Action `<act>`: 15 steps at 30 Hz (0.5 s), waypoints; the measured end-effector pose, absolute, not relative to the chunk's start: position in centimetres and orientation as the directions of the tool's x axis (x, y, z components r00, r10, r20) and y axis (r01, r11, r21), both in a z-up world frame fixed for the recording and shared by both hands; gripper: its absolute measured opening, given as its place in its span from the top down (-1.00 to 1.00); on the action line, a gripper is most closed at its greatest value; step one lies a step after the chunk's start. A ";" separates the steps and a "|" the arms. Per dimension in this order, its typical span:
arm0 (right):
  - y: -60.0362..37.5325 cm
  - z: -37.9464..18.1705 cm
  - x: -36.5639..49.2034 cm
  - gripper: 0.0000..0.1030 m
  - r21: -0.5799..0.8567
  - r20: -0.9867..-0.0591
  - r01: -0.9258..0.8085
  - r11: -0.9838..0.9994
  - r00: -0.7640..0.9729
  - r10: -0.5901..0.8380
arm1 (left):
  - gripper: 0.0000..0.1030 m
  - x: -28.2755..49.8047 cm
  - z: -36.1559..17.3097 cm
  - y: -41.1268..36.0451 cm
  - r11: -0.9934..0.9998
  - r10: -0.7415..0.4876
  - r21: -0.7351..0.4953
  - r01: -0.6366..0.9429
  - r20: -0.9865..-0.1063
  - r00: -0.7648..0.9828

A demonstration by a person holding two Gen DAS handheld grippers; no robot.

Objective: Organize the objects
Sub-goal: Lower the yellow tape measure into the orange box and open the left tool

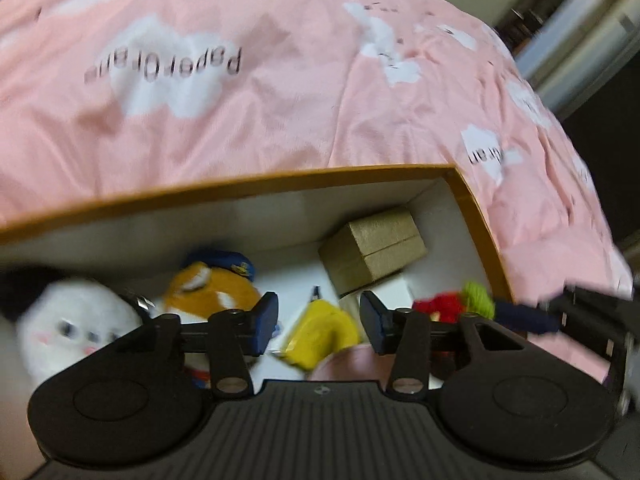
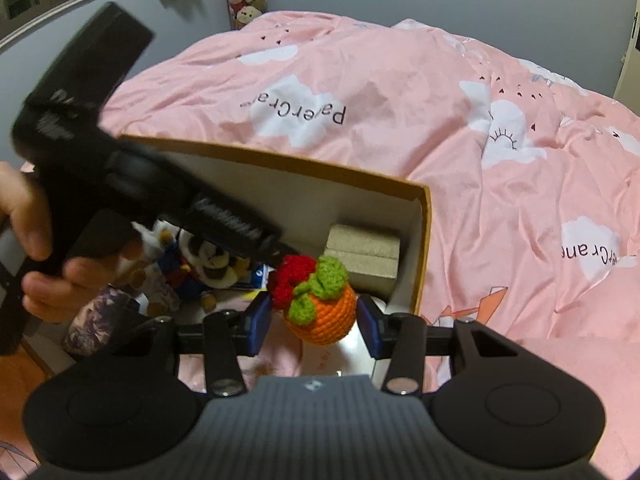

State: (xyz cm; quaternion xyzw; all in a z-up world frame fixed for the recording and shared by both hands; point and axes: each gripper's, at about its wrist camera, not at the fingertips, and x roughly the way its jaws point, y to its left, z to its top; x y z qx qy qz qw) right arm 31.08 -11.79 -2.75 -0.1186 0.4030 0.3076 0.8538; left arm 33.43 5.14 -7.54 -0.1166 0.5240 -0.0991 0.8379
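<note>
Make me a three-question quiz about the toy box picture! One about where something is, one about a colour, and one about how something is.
1. Where is the small tan box?
A. In a corner of the big cardboard box
B. On the floor
C. On a shelf

2. What colour are the leaves on the crochet orange?
A. Blue
B. Green
C. White

3. How is the big cardboard box?
A. Shut with a lid
B. Upside down
C. Open at the top

Answers: 1 A, it sits where two inner walls meet. 2 B, the yarn leaves are bright green. 3 C, the toys inside show from above.
</note>
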 end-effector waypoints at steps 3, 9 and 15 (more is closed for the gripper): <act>-11.7 -2.4 30.9 0.06 0.047 -0.757 -0.625 0.779 0.487 0.436 | 0.01 32.3 -6.1 5.1 0.980 -0.189 -0.132 0.151 -0.857 0.479; -10.5 -2.5 31.2 0.06 0.051 -0.752 -0.653 0.755 0.473 0.460 | 0.01 30.4 -6.4 3.7 0.949 -0.057 0.109 0.295 -0.862 0.503; -8.6 -3.0 32.4 0.06 0.023 -0.752 -0.691 0.723 0.465 0.468 | -0.01 30.3 -8.2 3.9 0.952 -0.023 0.135 0.275 -0.863 0.505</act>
